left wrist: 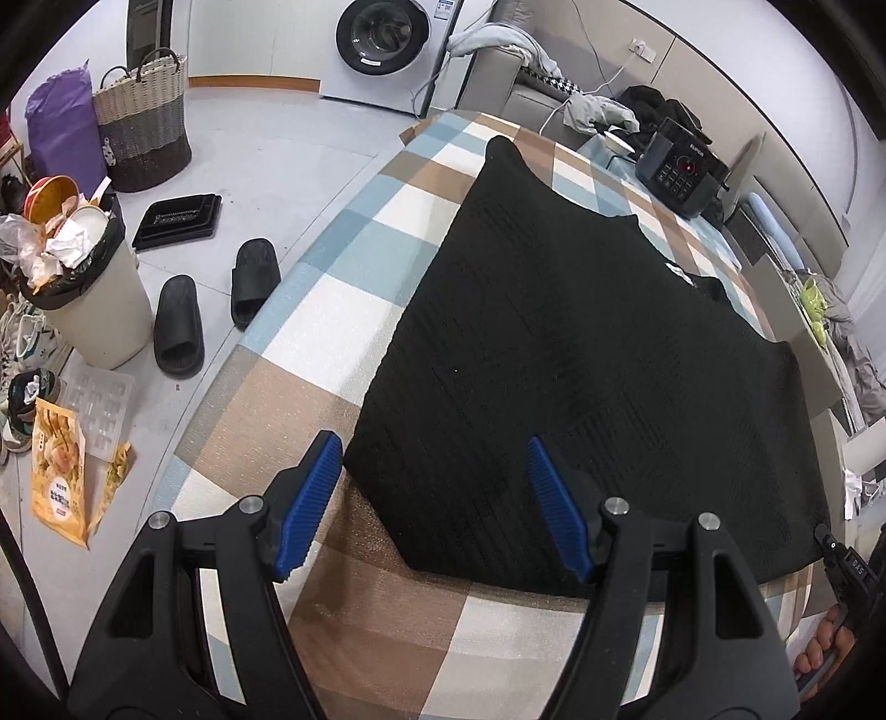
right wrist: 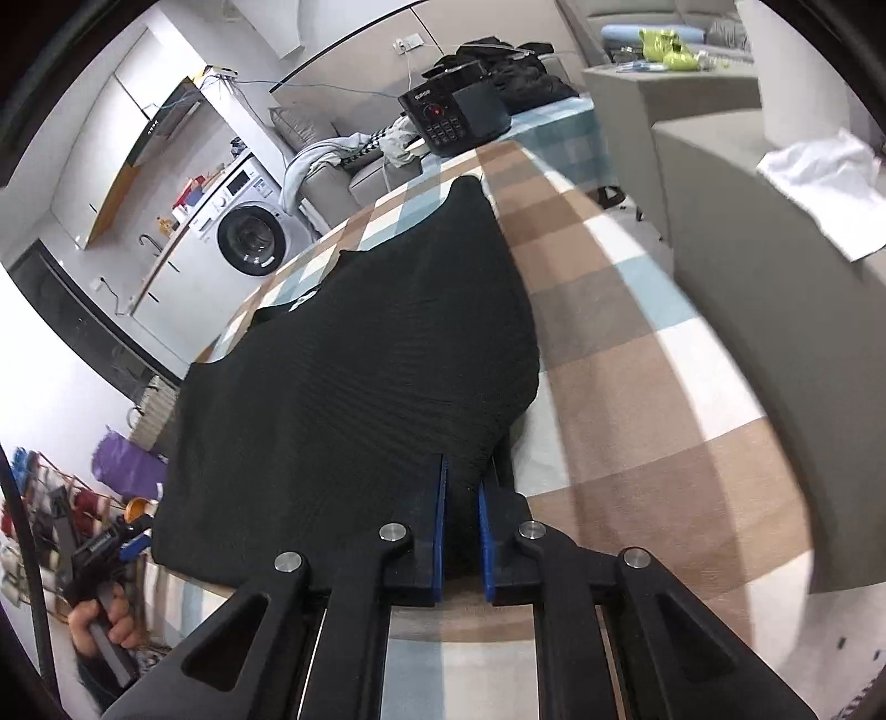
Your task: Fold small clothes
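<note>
Fabric sits bunched between the blue pads of my right gripper: those jaws are pressed together on the near corner of the black knit garment, at its hem on that side. My left gripper hangs with its jaws apart over the other near corner, one pad just off the edge of the cloth and the other above it, nothing pinched yet. The garment lies spread flat on the checked tablecloth, running away from me toward a white label at its far end.

Beyond it stands a dark appliance with buttons, near the far edge of the cloth, and past the table a washing machine.

The risk I see is uneven handling: if I lift with the right side alone, the knit will likely drag and skew. My left jaws might also catch the tablecloth along with the hem, since the corner lies flush on it. A long fold forward could brush that appliance.
</note>
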